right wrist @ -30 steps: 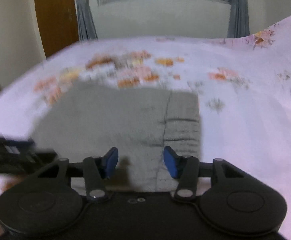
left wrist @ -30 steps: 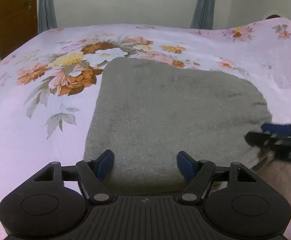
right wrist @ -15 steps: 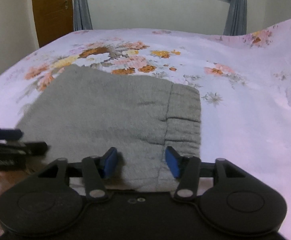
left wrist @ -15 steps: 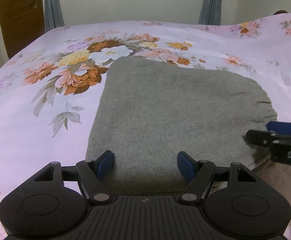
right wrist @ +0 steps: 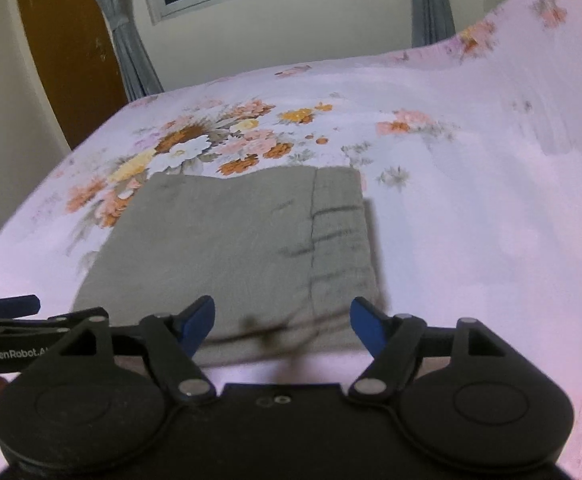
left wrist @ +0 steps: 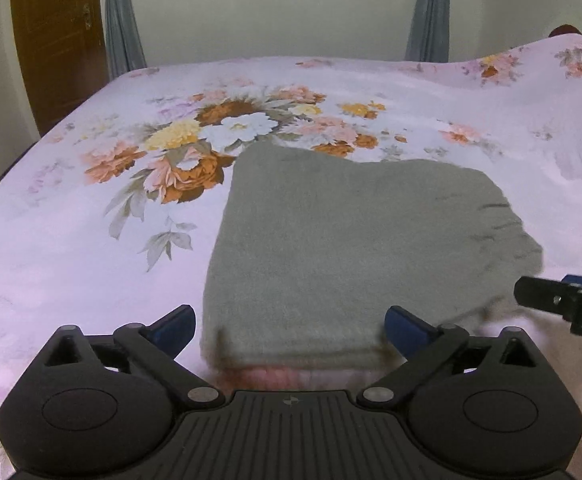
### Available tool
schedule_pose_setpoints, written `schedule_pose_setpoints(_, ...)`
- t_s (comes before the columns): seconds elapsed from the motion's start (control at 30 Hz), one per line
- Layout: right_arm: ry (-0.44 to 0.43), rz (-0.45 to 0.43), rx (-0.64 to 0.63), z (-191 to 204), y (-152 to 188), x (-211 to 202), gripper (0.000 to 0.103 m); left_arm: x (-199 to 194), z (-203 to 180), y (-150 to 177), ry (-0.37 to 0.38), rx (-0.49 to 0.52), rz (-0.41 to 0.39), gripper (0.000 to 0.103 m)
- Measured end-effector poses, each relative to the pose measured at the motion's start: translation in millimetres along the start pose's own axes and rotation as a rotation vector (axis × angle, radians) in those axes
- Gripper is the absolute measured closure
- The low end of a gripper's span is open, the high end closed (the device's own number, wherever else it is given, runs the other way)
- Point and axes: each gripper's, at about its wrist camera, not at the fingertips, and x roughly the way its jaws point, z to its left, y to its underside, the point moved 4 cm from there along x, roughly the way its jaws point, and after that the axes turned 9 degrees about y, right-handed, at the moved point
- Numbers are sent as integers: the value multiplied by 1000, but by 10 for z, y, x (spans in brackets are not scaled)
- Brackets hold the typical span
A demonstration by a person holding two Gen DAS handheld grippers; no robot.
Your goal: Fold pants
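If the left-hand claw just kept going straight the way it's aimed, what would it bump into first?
Most likely the folded grey pants. The left gripper has just been opening, nothing is pinched between its blue pads, and it points down at the pants' near edge on the flowered bedspread. Depth is hard to judge.

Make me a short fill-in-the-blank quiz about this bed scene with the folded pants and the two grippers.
1. The folded pants are ____ in colour.
2. The pants lie on a bedsheet printed with ____.
3. The left gripper holds ____ between its blue pads.
4. The pants' gathered waistband lies on the ____ side in the right wrist view.

Missing words: grey; flowers; nothing; right
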Motion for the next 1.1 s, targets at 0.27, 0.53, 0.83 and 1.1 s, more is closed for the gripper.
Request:
schedule_pose_setpoints(0.27, -39, 26, 18, -46, 298, -407, 24, -516, -169, 174, -55, 65, 19, 0)
schedule_pose_setpoints(0.53, -98, -44, 10, -90, 445, -1181, 16, -1478, -165, 304, 53, -11, -80, 0)
schedule_pose_setpoints(0.83, -31, -213, -10, -17, 500, -2019, 4, -2190, -174, 532, 42, 6, -215, 0)
schedule_pose_setpoints(1.1, 38, -306, 9, 88, 520, -2449, 0, -2396, -218, 734, 6, -8, -210, 0)
